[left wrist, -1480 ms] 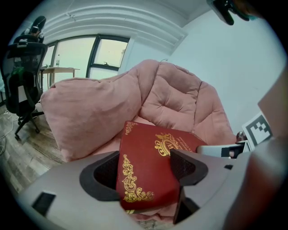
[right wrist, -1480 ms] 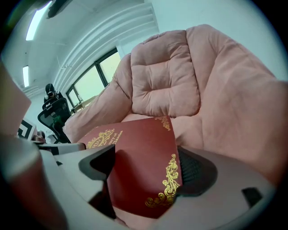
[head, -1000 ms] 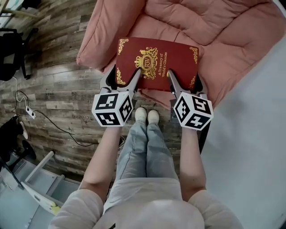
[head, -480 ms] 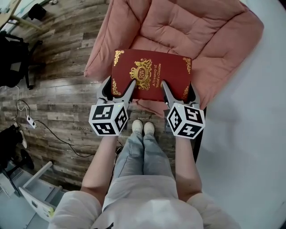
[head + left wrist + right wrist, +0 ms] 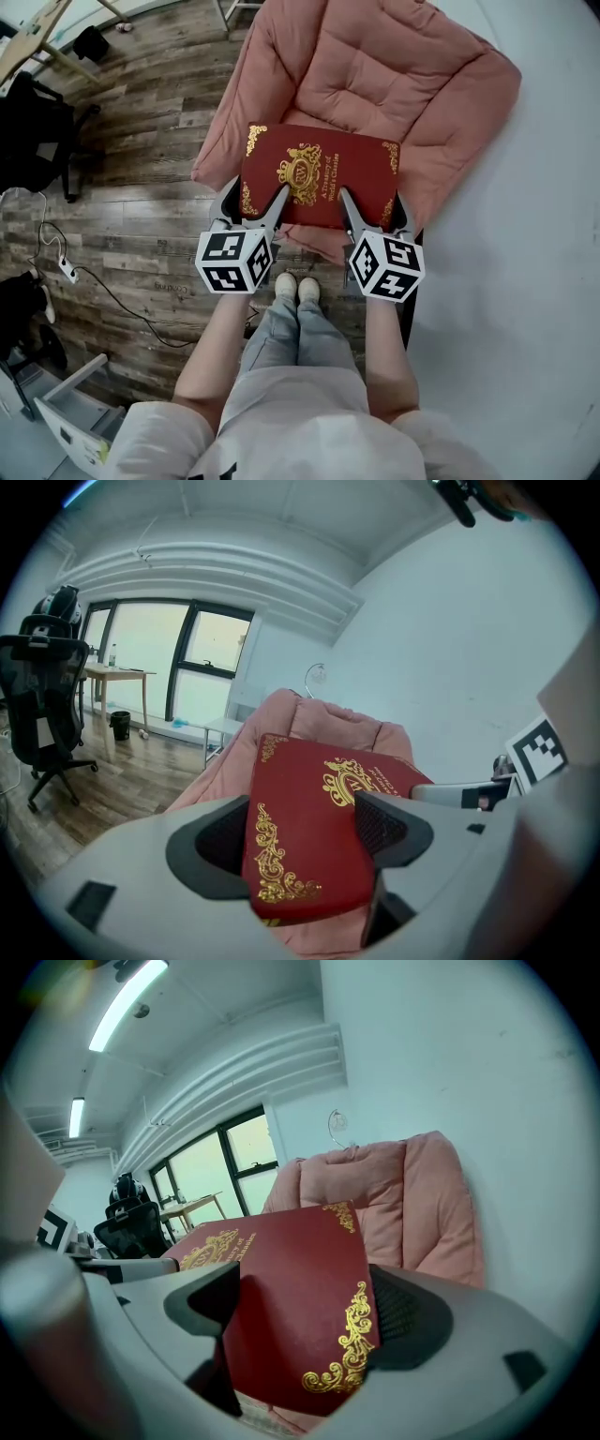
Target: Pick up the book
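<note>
A dark red hardcover book [image 5: 319, 173] with gold ornaments is held by its near edge in front of a pink cushioned chair [image 5: 394, 75]. My left gripper [image 5: 253, 194] is shut on the book's near left corner, and my right gripper [image 5: 373, 200] is shut on its near right corner. In the left gripper view the book [image 5: 309, 808] fills the gap between the dark pads [image 5: 389, 829], cover up. The right gripper view shows the book [image 5: 291, 1288] clamped the same way, with the chair's pink back [image 5: 403, 1194] behind it.
Wood floor [image 5: 141, 187] lies to the left, with a black office chair [image 5: 33, 131] and a cable [image 5: 103, 281]. A white wall [image 5: 525, 281] runs along the right. The person's legs and shoes [image 5: 291, 289] are below the grippers.
Both grippers kept hold of the book and drew it back from the cushion toward the person. More of the chair now shows beyond the book.
</note>
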`<state>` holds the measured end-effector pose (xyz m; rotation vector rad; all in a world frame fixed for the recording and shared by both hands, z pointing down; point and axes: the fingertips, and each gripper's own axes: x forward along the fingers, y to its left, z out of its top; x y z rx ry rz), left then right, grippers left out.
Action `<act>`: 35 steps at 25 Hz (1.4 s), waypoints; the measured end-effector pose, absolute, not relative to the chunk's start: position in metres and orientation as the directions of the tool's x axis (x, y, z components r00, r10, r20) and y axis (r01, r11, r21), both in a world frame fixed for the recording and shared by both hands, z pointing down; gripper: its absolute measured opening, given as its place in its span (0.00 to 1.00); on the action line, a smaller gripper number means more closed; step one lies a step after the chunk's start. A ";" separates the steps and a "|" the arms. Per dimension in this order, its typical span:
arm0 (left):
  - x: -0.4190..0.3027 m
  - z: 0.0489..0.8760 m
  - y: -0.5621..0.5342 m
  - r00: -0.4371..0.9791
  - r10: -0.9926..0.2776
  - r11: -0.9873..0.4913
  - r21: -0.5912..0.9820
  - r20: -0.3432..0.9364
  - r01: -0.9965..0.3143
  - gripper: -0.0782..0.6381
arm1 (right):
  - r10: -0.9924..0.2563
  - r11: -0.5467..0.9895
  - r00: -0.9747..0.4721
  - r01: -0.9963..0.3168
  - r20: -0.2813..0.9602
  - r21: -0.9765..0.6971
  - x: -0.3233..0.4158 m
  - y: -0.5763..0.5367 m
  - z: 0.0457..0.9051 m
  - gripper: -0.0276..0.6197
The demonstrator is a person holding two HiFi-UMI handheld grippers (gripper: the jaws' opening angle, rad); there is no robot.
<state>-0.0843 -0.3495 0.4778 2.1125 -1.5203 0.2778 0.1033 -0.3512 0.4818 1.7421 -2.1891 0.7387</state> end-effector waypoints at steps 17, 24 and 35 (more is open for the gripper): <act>-0.091 0.388 -0.351 0.335 -0.873 -0.254 0.257 0.353 -0.932 0.58 | -0.878 0.202 -0.276 -0.954 0.390 -0.221 0.097 -0.356 0.393 0.68; -0.089 0.363 -0.341 0.329 -0.892 -0.258 0.247 0.309 -0.934 0.58 | -0.894 0.217 -0.280 -0.954 0.350 -0.208 0.099 -0.348 0.367 0.68; -0.093 0.319 -0.334 0.320 -0.914 -0.268 0.219 0.250 -0.938 0.58 | -0.911 0.245 -0.299 -0.946 0.283 -0.212 0.094 -0.344 0.326 0.68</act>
